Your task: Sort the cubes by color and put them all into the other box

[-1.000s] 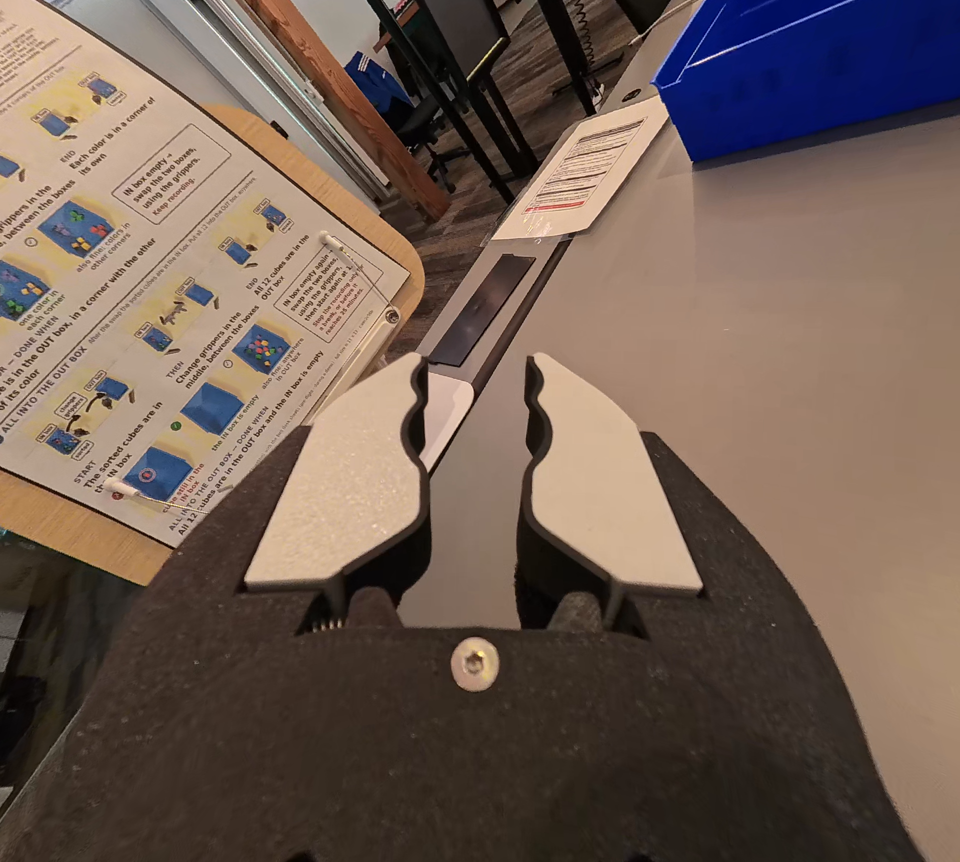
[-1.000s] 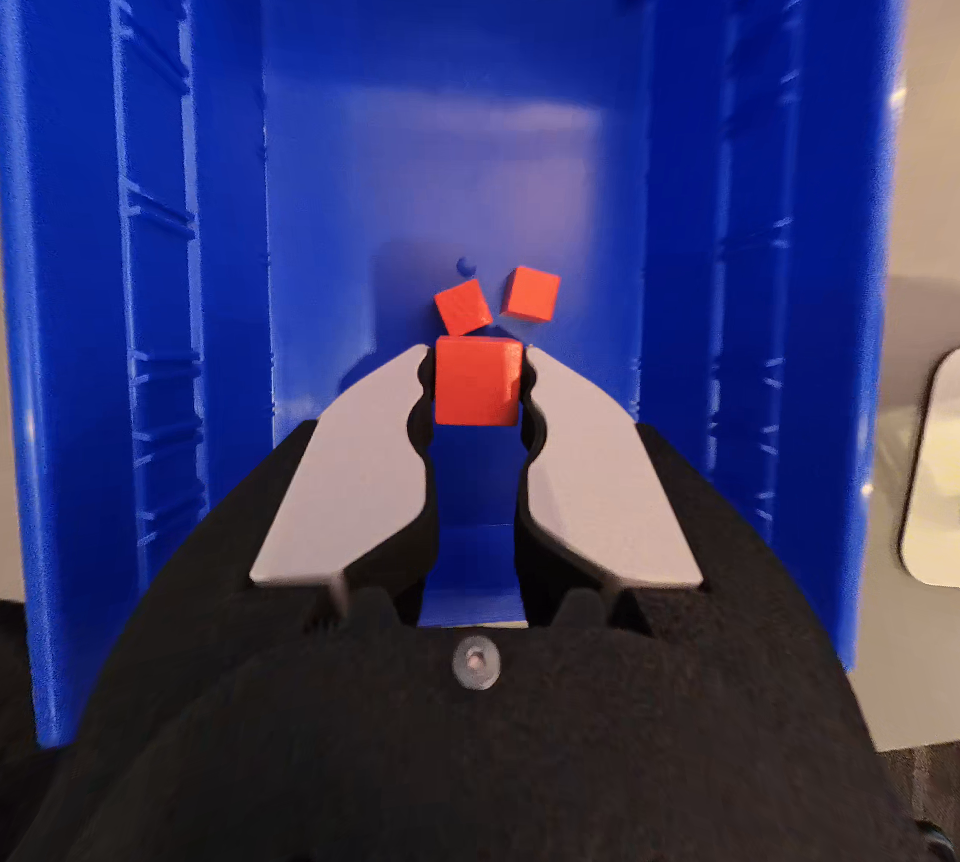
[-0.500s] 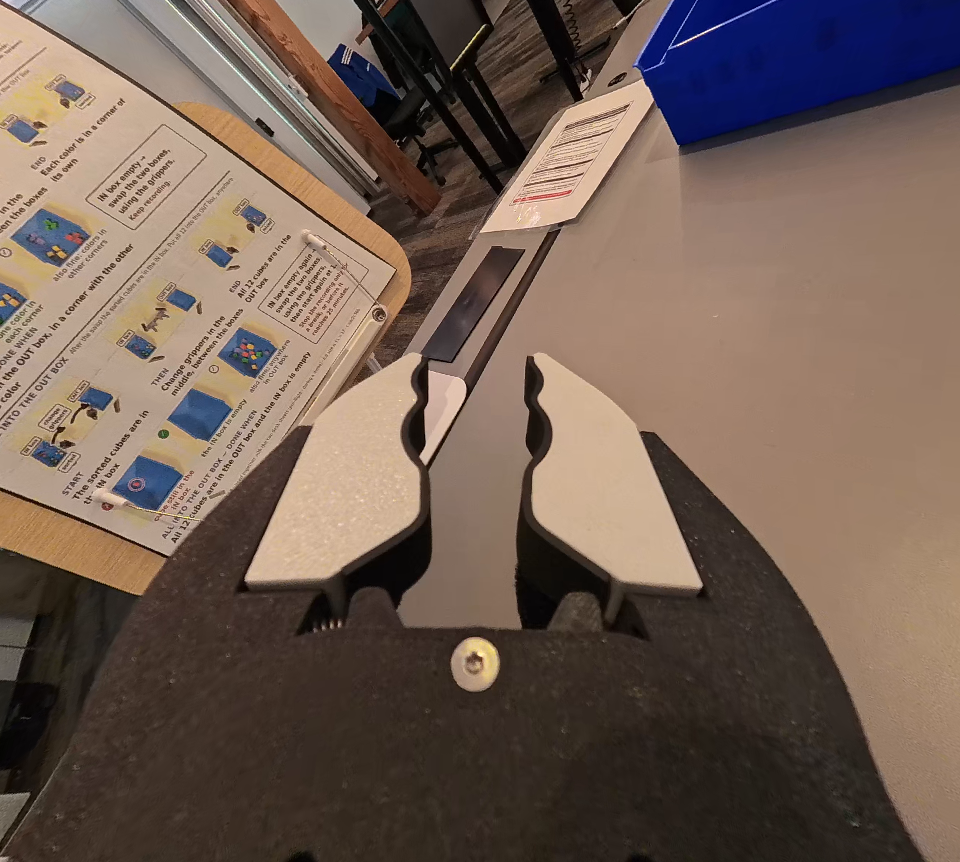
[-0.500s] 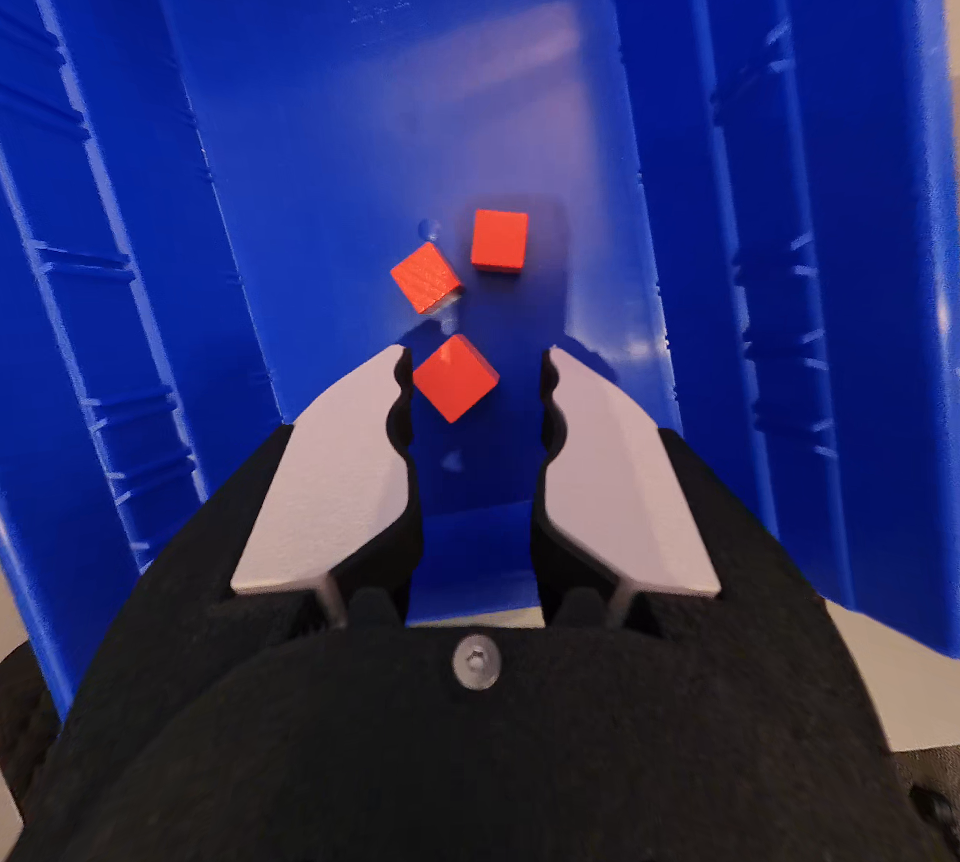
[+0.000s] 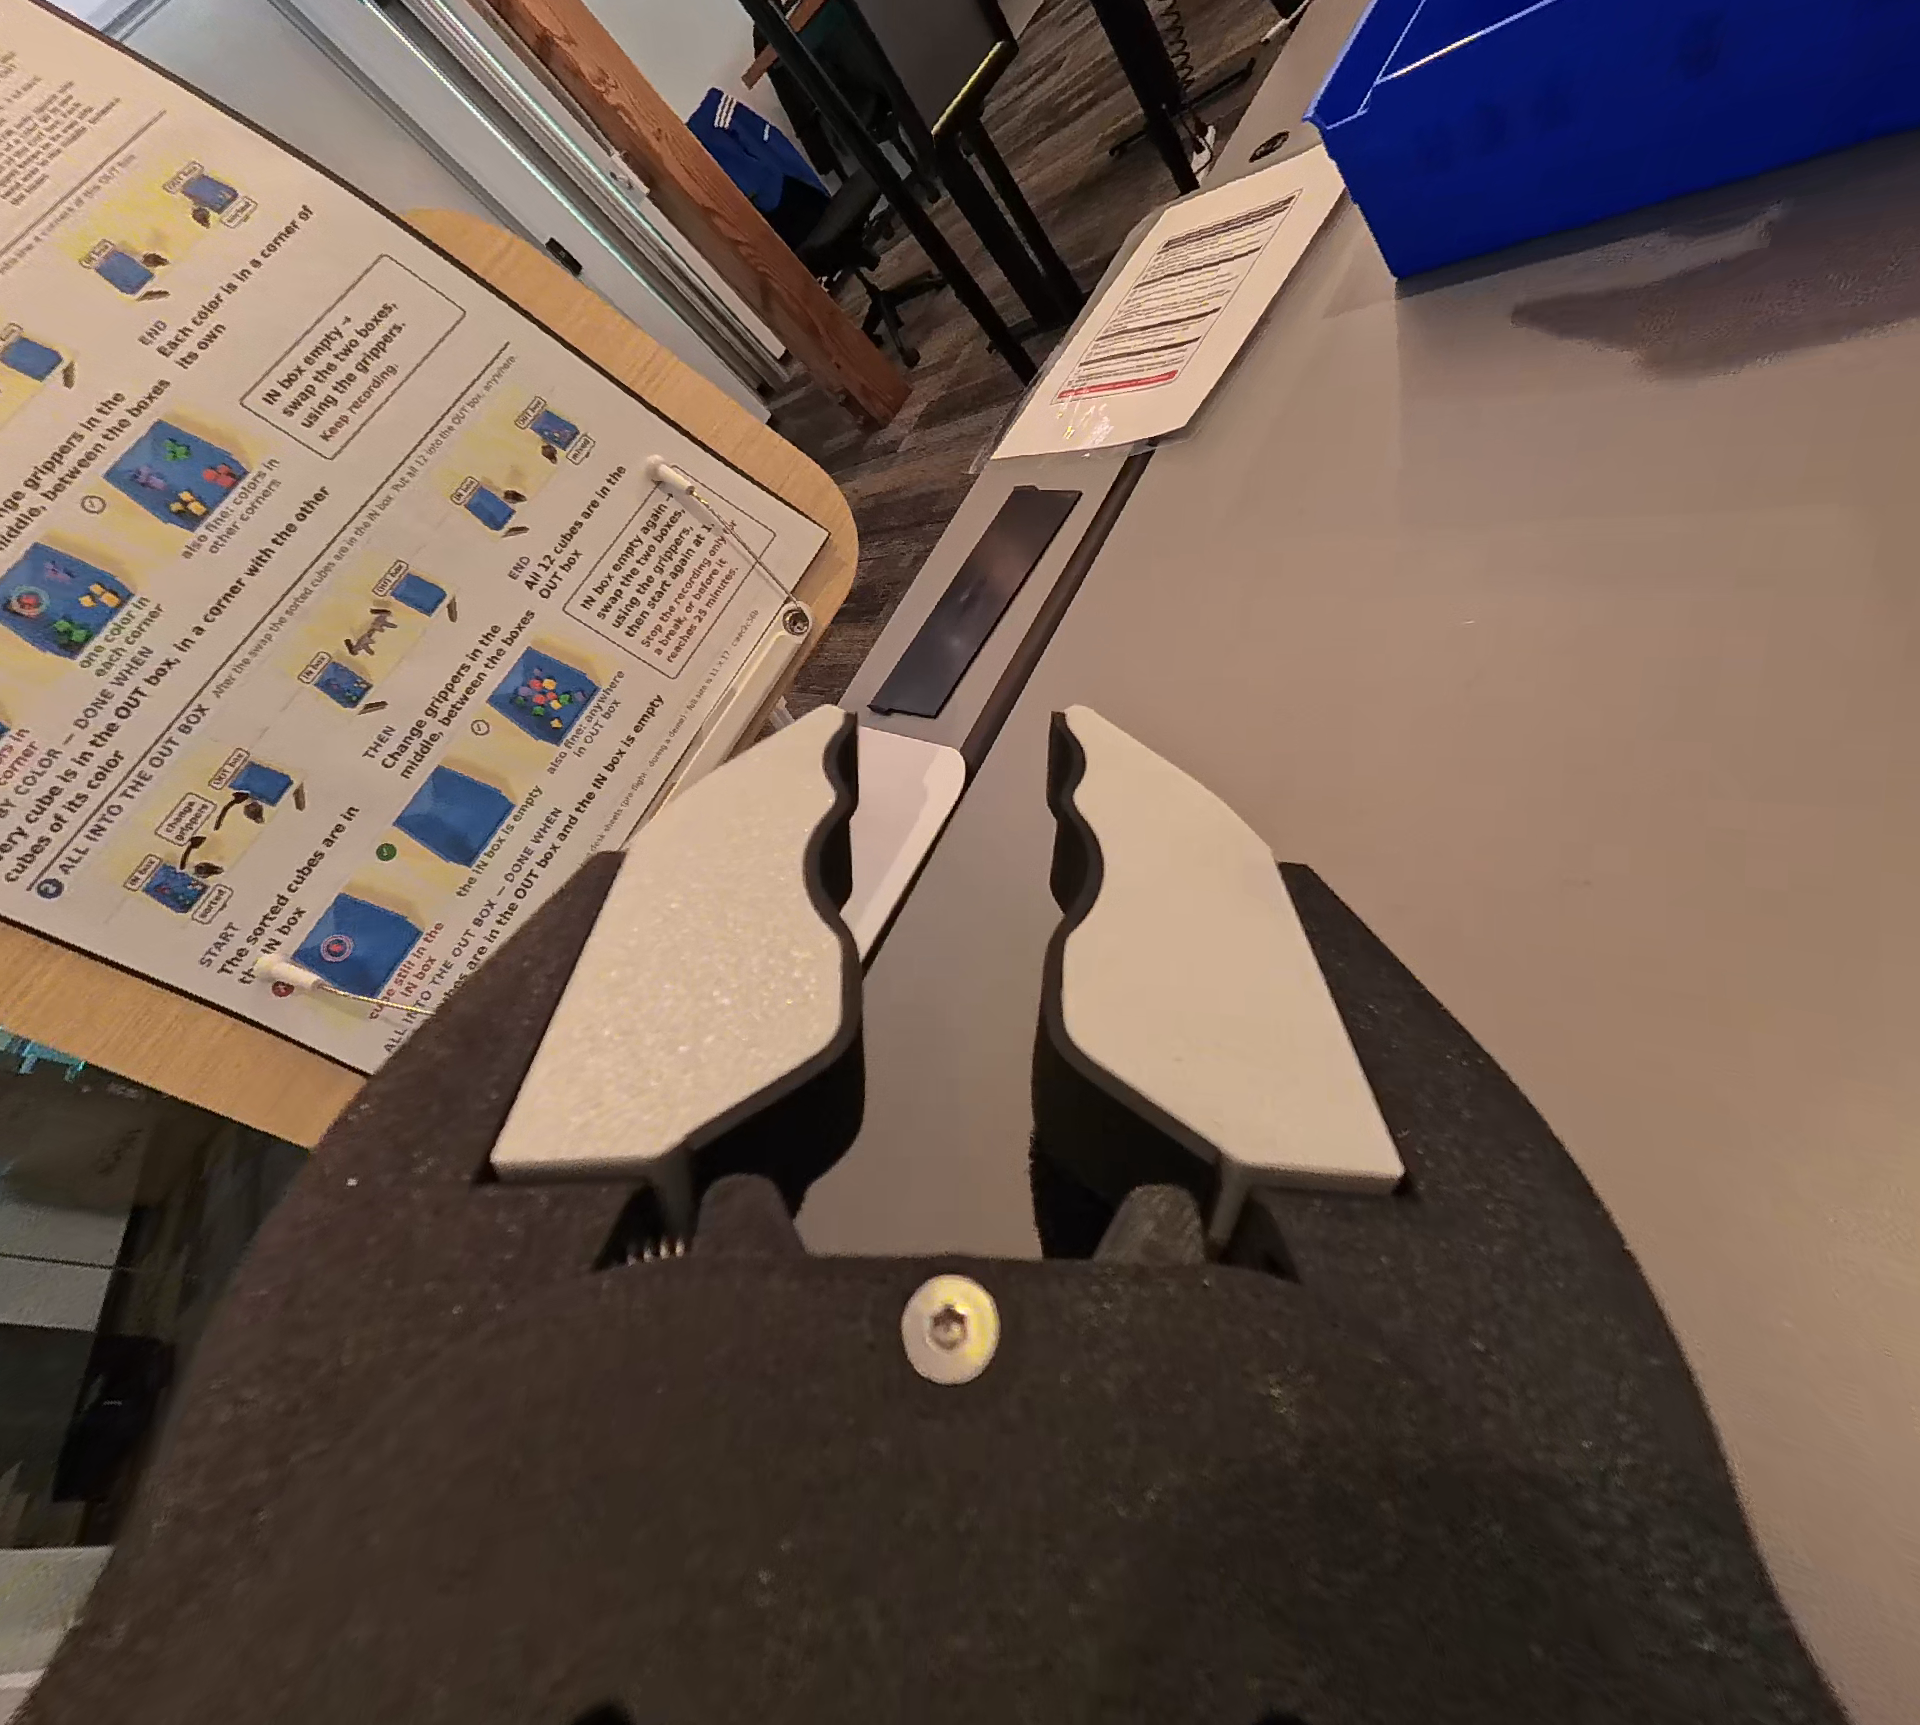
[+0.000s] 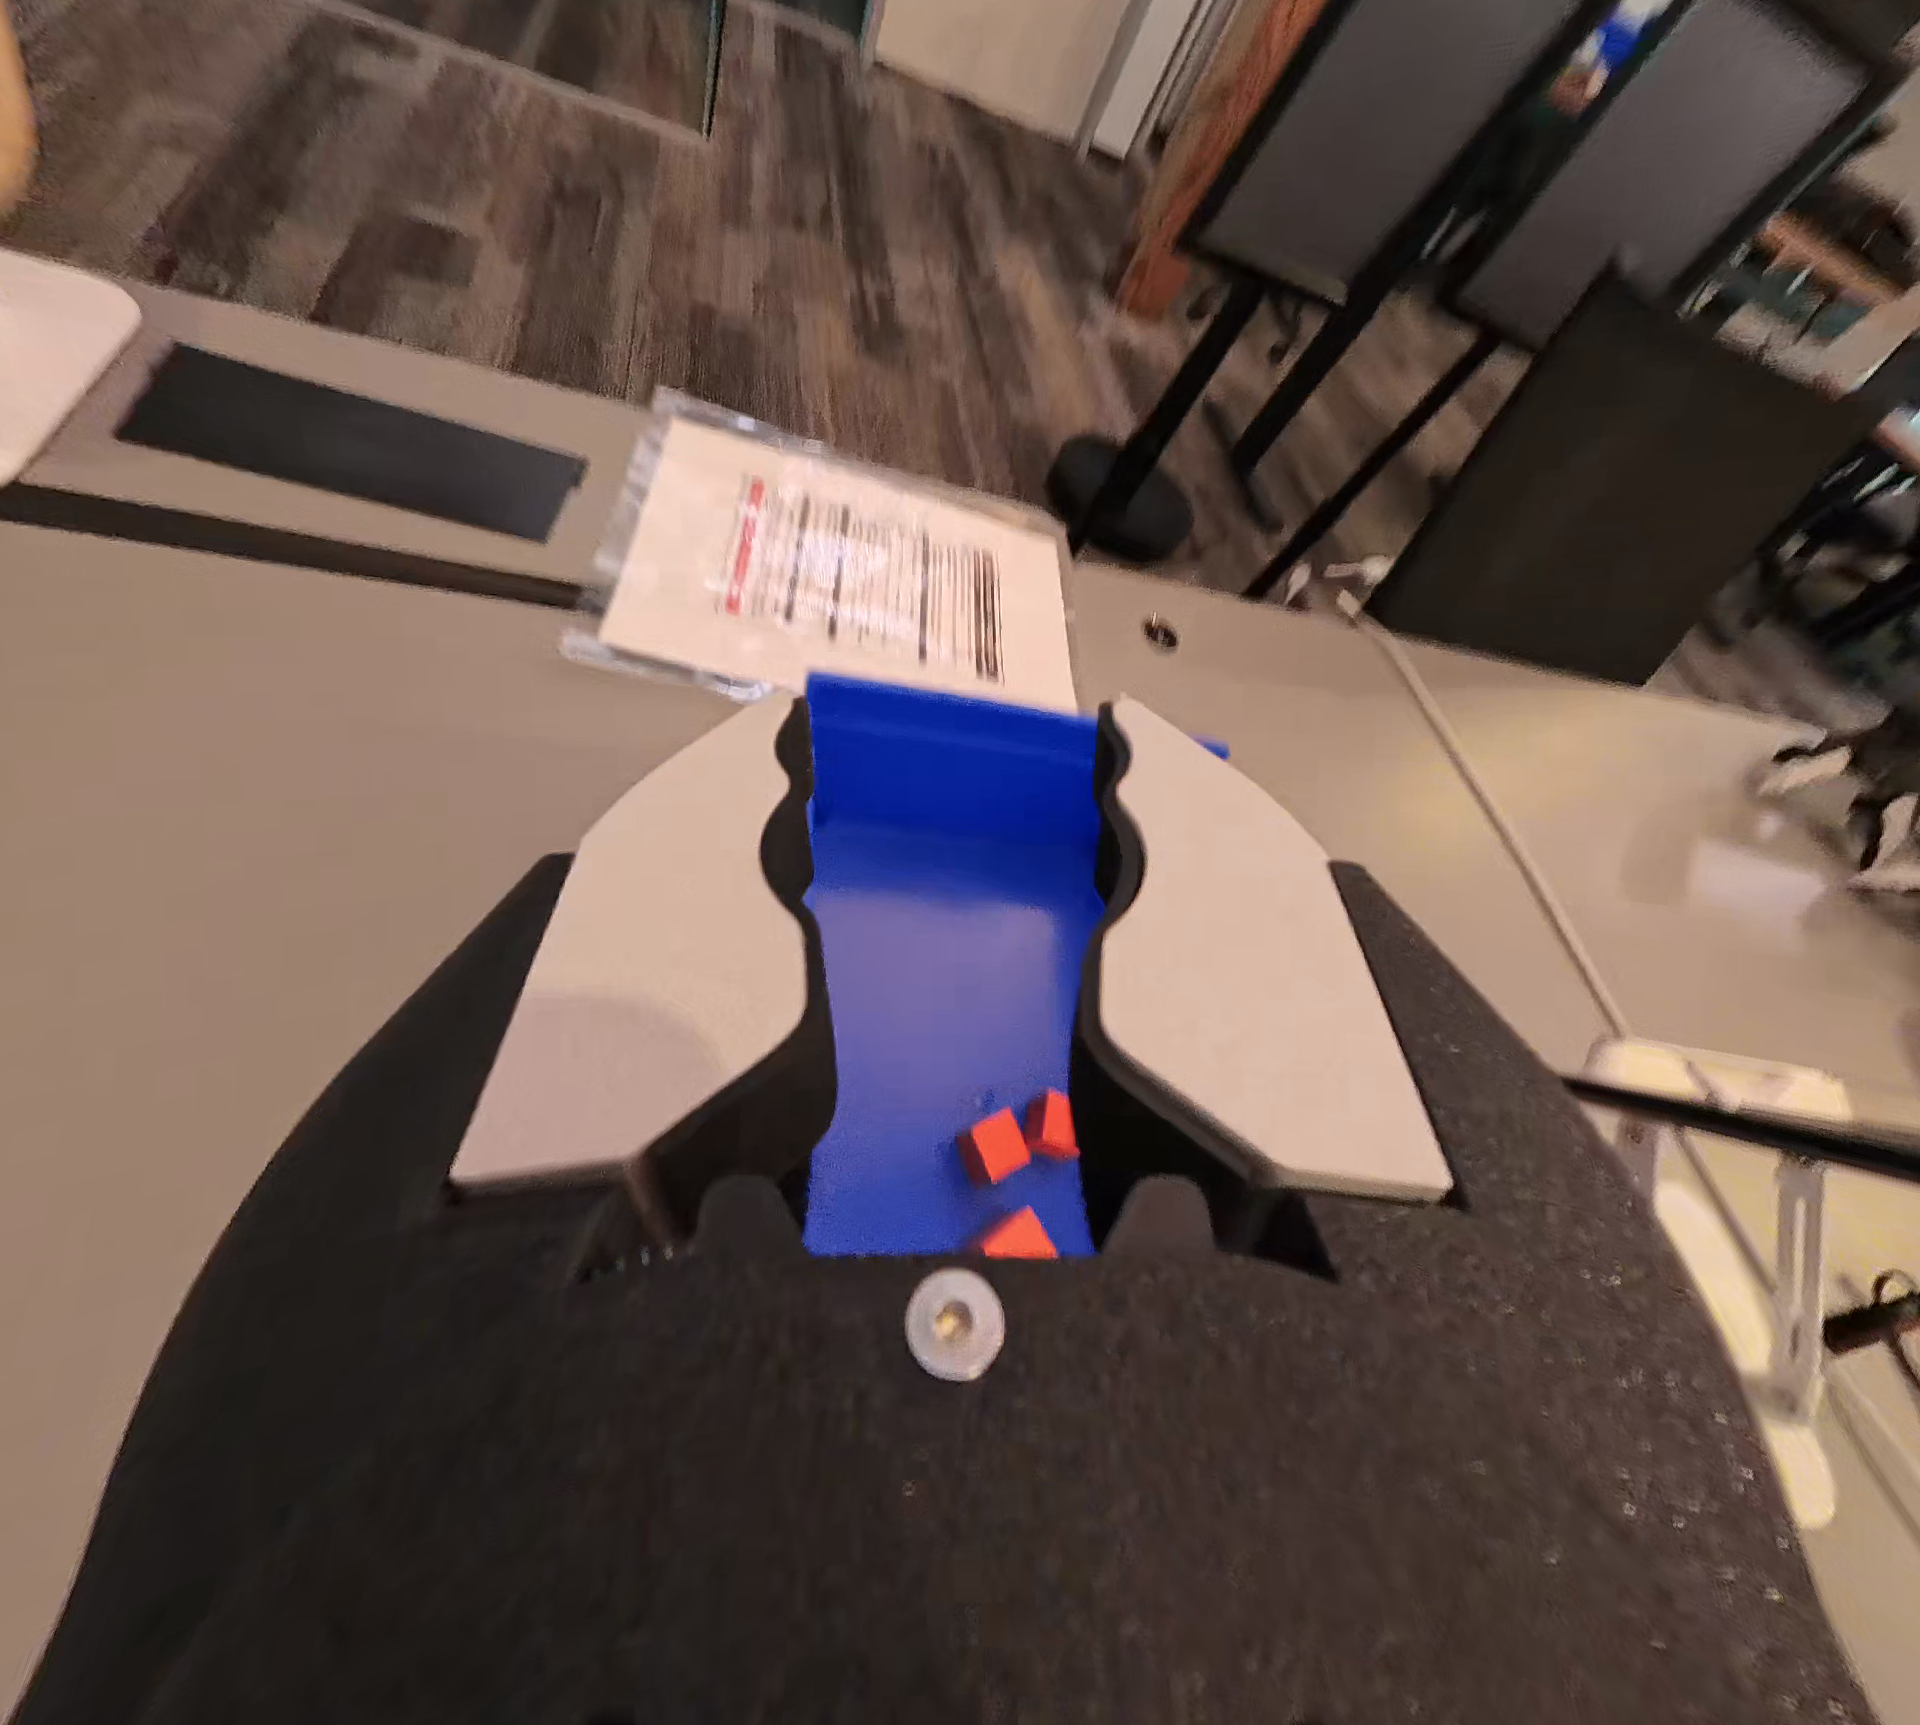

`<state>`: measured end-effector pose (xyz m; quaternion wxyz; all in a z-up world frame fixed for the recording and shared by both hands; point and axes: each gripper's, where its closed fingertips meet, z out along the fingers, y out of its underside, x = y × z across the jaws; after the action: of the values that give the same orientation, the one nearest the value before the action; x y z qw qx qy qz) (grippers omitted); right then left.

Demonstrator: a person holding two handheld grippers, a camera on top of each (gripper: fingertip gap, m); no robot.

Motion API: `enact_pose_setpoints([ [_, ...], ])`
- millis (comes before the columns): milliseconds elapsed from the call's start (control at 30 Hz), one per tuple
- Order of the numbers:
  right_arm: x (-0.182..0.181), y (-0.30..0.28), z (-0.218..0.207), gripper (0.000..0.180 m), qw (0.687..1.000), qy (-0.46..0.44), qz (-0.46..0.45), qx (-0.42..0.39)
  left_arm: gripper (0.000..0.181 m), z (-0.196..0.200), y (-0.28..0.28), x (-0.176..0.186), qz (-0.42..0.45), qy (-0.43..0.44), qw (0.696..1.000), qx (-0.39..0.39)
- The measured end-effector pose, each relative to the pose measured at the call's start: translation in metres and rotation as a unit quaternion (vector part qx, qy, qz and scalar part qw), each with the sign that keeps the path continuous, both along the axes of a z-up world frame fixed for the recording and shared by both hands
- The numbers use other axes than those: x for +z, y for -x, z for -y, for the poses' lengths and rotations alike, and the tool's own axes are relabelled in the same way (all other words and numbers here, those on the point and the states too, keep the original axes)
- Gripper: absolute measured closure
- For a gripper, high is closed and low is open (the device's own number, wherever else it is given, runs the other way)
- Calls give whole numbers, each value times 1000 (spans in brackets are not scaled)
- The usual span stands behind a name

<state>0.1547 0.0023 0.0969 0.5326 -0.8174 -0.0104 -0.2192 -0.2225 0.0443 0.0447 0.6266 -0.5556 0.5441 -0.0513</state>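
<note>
In the right wrist view my right gripper (image 6: 951, 761) is open and empty, raised above a blue box (image 6: 935, 927). Three red cubes (image 6: 992, 1161) lie loose on the box floor, seen between my fingers near their base. In the left wrist view my left gripper (image 5: 951, 771) is open and empty, low over the grey table (image 5: 1507, 740) near its left edge. A blue box (image 5: 1662, 65) stands at the far right of that view, well away from the left gripper.
A laminated sheet (image 5: 1174, 314) lies on the table by the blue box; it also shows in the right wrist view (image 6: 852, 574). An instruction board (image 5: 260, 584) on a wooden stand is left of the table. Black chairs and stands (image 6: 1455, 169) are beyond the table edge.
My right gripper opened and let go of a red cube, which dropped beside the other two in the box. The gripper then lifted and tilted up. The left gripper barely moved.
</note>
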Motion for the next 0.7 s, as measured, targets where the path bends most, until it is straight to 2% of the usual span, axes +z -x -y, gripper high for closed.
enact_pose_setpoints([
  [133, 29, 60, -18, 123, 996, -53, 58, 39, 146, 1, 2, 3, 3, -3, 1000, 1],
  [300, 40, 143, -40, 111, 984, -112, 78, 114, 146, -2, 9, 9, 11, -6, 1000, 8],
  [400, 24, 198, -55, 106, 973, -122, 79, 179, 147, -4, 17, 14, 18, -11, 1000, 18],
  [533, -17, 261, -72, 102, 963, -87, 72, 245, 147, -11, 37, 26, 31, -22, 998, 44],
  [700, -37, 316, -69, 105, 946, -84, 86, 300, 147, -12, 81, 65, 82, -39, 991, 94],
])
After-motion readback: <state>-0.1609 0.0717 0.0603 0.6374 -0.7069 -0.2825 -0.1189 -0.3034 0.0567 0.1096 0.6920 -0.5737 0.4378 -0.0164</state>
